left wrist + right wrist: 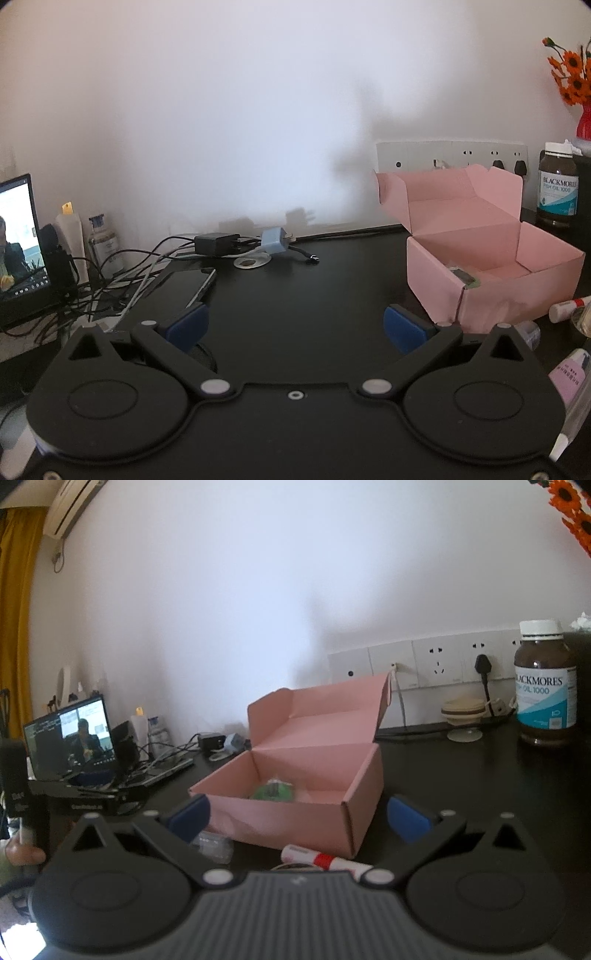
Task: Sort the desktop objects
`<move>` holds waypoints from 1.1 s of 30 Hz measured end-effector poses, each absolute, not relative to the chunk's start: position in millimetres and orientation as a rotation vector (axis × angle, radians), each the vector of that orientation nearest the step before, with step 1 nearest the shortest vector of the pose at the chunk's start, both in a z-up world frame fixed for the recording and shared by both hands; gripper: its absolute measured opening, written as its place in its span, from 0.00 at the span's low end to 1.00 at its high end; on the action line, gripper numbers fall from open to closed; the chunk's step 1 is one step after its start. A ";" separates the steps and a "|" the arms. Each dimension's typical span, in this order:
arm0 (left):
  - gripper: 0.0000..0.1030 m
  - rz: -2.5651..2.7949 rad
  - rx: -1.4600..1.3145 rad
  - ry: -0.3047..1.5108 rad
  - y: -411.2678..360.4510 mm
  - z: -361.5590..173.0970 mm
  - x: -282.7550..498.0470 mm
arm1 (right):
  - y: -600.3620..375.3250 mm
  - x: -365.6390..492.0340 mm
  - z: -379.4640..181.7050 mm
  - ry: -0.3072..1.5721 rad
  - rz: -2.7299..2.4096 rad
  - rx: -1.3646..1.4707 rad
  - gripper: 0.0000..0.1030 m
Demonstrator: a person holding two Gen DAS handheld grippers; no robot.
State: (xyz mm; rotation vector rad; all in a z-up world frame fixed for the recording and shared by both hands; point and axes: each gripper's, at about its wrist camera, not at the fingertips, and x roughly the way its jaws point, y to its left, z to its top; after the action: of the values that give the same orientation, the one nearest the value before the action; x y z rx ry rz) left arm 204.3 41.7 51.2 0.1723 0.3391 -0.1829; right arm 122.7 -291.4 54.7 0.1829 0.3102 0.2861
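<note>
Both the left gripper point(295, 328) and right gripper point(297, 814) are matte black, with blue pads point(186, 326) on the fingers, round silver pivot screws and triangular cut-outs, the right one's housing ribbed grey.

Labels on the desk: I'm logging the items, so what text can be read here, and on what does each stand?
"BLACKMORES" and "FISH OIL 1000": brown bottle by the wall sockets; the smaller print under them is unreadable.
Pink packet at the right edge of the left wrist view: print too small to read.
White tube with a red band: no readable text.
Laptop screen: text too blurred.
Black casing before the laptop: pale lettering, blurred.
</note>
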 end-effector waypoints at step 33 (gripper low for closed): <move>1.00 -0.256 0.220 0.336 45.4 59.7 149.2 | -288.4 122.8 54.7 0.322 0.325 0.162 0.99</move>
State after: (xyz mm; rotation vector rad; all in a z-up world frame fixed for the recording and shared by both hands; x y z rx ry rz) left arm 149.2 45.4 59.7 0.2202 0.3363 -0.2557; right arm 122.8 -288.4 54.7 0.1623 0.3217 0.3248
